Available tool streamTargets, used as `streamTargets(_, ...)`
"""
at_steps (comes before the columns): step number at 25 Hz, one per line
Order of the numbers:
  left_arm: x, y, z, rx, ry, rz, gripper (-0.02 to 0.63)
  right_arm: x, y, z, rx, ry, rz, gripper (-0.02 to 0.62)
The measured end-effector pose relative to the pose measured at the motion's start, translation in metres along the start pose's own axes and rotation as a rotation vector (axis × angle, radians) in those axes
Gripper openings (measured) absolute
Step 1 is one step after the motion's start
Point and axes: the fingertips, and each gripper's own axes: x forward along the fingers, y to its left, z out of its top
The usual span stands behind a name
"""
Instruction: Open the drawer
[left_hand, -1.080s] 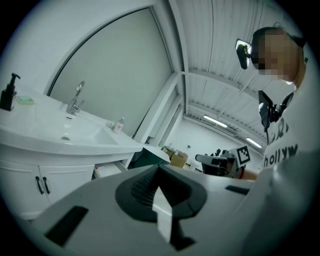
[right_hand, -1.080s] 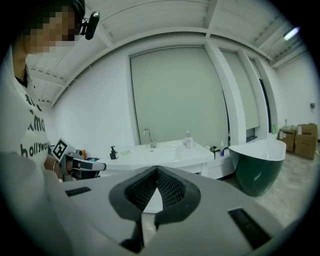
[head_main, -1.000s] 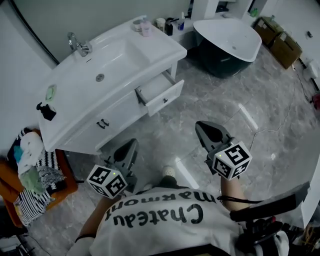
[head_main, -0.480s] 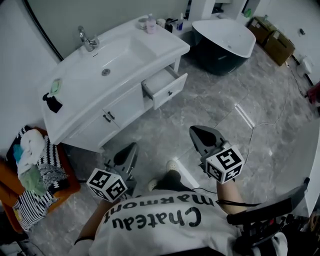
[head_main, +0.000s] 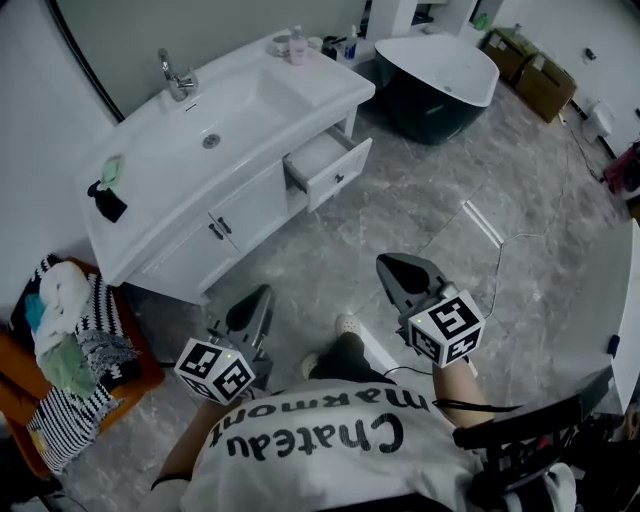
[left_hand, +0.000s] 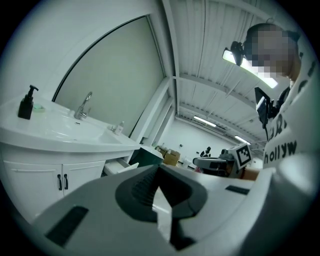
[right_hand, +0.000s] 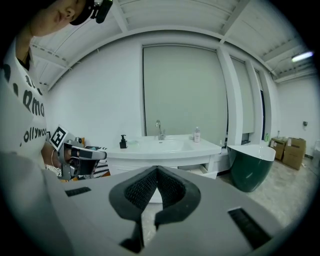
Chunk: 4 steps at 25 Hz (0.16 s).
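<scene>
Glossy white counter (head_main: 150, 188), shiny metal tap (head_main: 175, 78) on it; under the counter a smooth white drawer (head_main: 340, 176), polished grey stone-look floor (head_main: 430, 230), striped cloth (head_main: 60, 422) at the counter's left end; right tool (right_hand: 157, 169) matt grey, pads (right_hand: 140, 187) ribbed

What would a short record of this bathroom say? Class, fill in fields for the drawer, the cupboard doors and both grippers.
drawer: pulled out, below the sink counter
cupboard doors: closed
left gripper: shut, empty, clear of the drawer
right gripper: shut, empty, clear of the drawer
</scene>
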Motion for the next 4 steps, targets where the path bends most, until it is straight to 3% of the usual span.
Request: streamTargets(4, -0.0114, -0.0006, -0.0046, 0.038, 0.013, 0.001, 0.008, -0.0001, 0.0123, -0.0008, 0.008, 0.008, -0.001, 0.011)
